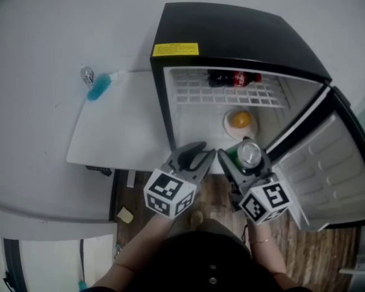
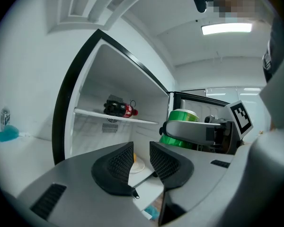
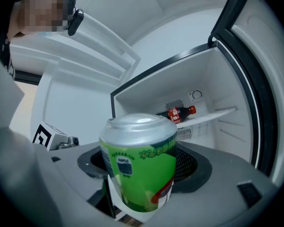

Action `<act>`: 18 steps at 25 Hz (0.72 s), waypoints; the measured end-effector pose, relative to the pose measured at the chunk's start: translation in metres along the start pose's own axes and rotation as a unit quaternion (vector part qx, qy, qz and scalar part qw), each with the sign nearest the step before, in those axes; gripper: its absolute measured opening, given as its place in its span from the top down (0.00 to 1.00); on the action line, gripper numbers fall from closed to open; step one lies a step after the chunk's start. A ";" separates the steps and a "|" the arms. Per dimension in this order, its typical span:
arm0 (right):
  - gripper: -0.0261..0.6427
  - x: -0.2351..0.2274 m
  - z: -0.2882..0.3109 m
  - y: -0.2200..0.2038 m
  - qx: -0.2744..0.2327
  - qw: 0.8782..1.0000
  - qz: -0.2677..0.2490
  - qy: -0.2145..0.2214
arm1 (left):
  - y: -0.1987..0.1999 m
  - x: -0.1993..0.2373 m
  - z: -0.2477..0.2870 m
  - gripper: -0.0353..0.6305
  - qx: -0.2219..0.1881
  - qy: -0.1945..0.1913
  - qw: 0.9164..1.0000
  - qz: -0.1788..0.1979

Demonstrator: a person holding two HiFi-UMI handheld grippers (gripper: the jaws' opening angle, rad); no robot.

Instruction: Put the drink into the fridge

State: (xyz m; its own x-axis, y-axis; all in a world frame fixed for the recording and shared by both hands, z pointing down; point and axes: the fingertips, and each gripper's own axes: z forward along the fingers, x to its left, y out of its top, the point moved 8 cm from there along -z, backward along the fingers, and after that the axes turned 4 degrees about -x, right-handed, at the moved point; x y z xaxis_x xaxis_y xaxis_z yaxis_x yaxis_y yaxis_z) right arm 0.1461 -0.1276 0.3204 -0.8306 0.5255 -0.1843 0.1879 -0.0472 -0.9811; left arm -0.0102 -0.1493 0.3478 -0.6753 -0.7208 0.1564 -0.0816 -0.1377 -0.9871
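A green drink can with a silver top stands upright between the jaws of my right gripper, which is shut on it just in front of the open fridge. In the right gripper view the can fills the middle, with the fridge's inside behind it. My left gripper is beside it on the left at the fridge's lower front edge, open, with nothing between its fingers. The can also shows at the right of the left gripper view.
A cola bottle lies on the upper wire shelf. A plate with an orange item sits on the fridge floor. The door hangs open to the right. A white table with a blue bottle stands left of the fridge.
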 end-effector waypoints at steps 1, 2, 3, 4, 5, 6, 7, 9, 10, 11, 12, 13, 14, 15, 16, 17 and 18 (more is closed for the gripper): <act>0.44 -0.003 0.003 -0.001 0.000 1.000 0.002 0.003 | 0.000 0.001 0.003 0.78 -0.002 0.006 1.000 0.004; 0.44 -0.007 0.006 -0.001 0.000 1.000 0.002 0.005 | 0.001 0.003 0.006 0.80 -0.004 0.012 1.000 0.008; 0.44 -0.010 0.008 -0.002 0.001 1.000 0.002 0.008 | 0.001 0.006 0.008 0.81 -0.005 0.017 1.000 0.008; 0.44 -0.012 0.010 -0.003 0.003 1.000 0.003 0.010 | 0.000 0.008 0.010 0.82 -0.006 0.022 1.000 0.006; 0.44 -0.015 0.011 -0.004 0.005 1.000 0.003 0.012 | -0.001 0.010 0.011 0.83 -0.007 0.027 1.000 0.004; 0.44 -0.017 0.011 -0.005 0.007 1.000 0.003 0.014 | -0.001 0.012 0.012 0.84 -0.008 0.032 0.999 0.003; 0.44 -0.019 0.012 -0.006 0.009 1.000 0.003 0.015 | -0.001 0.013 0.013 0.86 -0.009 0.036 0.999 0.001; 0.44 -0.023 0.013 -0.008 0.012 1.000 0.005 0.014 | -0.003 0.014 0.015 0.88 -0.010 0.042 0.999 -0.001; 0.44 -0.024 0.013 -0.009 0.014 1.000 0.007 0.013 | -0.004 0.014 0.015 0.89 -0.009 0.044 0.999 -0.004; 0.44 -0.025 0.013 -0.010 0.015 1.000 0.008 0.013 | -0.006 0.014 0.016 0.89 -0.007 0.044 0.999 -0.006; 0.44 -0.026 0.013 -0.011 0.016 1.000 0.008 0.013 | -0.008 0.013 0.016 0.90 -0.005 0.044 0.999 -0.008; 0.44 -0.027 0.013 -0.011 0.017 1.000 0.008 0.013 | -0.010 0.013 0.017 0.91 -0.003 0.043 0.999 -0.010; 0.44 -0.027 0.013 -0.011 0.018 1.000 0.006 0.013 | -0.011 0.013 0.018 0.92 -0.002 0.041 0.999 -0.012; 0.44 -0.028 0.013 -0.012 0.019 1.000 0.004 0.013 | -0.012 0.013 0.019 0.92 -0.002 0.039 0.999 -0.014; 0.44 -0.029 0.013 -0.013 0.021 1.000 0.003 0.013 | -0.013 0.013 0.020 0.93 -0.002 0.036 0.999 -0.015; 0.44 -0.030 0.013 -0.014 0.022 1.000 0.003 0.012 | -0.013 0.013 0.020 0.94 -0.002 0.035 0.999 -0.016; 0.44 -0.031 0.014 -0.015 0.022 1.000 0.004 0.010 | -0.013 0.014 0.021 0.94 -0.001 0.033 0.999 -0.016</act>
State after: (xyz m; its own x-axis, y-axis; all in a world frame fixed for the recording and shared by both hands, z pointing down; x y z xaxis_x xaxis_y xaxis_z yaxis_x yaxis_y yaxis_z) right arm 0.1618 -0.1551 0.3396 -0.8183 0.5420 -0.1913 0.1704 -0.0890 -0.9813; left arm -0.0029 -0.1716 0.3632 -0.7192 -0.6695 0.1860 -0.1057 -0.1592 -0.9816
